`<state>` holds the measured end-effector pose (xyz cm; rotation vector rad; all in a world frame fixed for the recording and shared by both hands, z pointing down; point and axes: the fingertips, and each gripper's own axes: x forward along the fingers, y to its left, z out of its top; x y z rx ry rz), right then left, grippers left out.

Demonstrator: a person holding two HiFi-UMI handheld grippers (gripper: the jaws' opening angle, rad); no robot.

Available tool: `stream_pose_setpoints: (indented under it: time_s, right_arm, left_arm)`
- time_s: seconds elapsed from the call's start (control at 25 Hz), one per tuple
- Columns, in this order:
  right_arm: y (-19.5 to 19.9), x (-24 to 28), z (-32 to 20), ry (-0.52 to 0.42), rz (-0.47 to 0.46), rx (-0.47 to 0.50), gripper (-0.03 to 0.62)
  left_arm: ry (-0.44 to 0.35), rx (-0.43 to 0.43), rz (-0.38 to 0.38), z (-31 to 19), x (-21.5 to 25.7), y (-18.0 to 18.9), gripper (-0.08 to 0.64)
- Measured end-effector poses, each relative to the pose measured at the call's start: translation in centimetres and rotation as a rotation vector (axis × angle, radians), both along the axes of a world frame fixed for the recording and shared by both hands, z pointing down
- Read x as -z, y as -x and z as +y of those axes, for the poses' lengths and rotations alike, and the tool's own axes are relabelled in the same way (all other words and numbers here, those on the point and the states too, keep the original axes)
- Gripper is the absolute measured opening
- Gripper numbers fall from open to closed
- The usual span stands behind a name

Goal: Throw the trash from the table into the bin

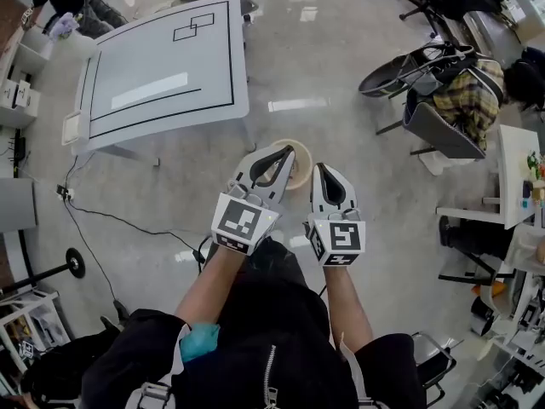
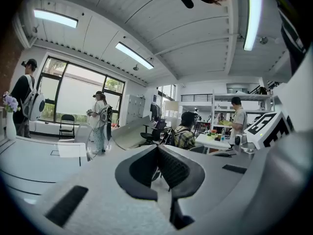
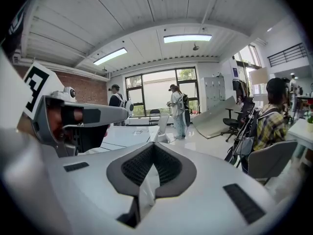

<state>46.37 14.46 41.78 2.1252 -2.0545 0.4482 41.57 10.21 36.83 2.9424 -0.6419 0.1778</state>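
Note:
Both grippers are held high, close under the head camera, side by side over the floor. My left gripper (image 1: pixel 287 150) (image 2: pixel 157 147) is shut, its tips meeting with nothing between them. Shut too is my right gripper (image 1: pixel 322 167) (image 3: pixel 153 145); a pale wedge shows in the slot behind its tips, and I cannot tell whether that is a scrap or the floor. A round beige bin (image 1: pixel 300 142) stands on the floor just beyond the two grippers, partly hidden by them. The white table (image 1: pixel 162 66) lies farther off at the upper left; its top shows only black lines.
Office chairs and a seated person in a plaid shirt (image 1: pixel 464 100) are at the right, next to a white desk (image 1: pixel 513 177). A black cable (image 1: pixel 119 221) runs over the floor at the left. Two people (image 3: pixel 177 106) stand by the far windows.

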Motion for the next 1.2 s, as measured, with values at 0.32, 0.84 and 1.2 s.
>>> stream_pose_setpoints:
  time_s: [0.32,0.84,1.2]
  right_arm:
    - [4.8,3.0,3.8,-0.072,-0.023,-0.028,0.009]
    - [15.4,4.7,5.5,-0.101,0.011,-0.032,0.009]
    - [20.2,5.7,6.1,-0.122,0.032,0.004,0.009]
  left_arm:
    - [-0.055,-0.024,0.001,2.4,1.9,4.6,0.008]
    - [-0.073,-0.045,0.028,3.6,2.5,14.2,0.008]
    - [-0.077,-0.01,0.045,4.4,2.7,19.4,0.008]
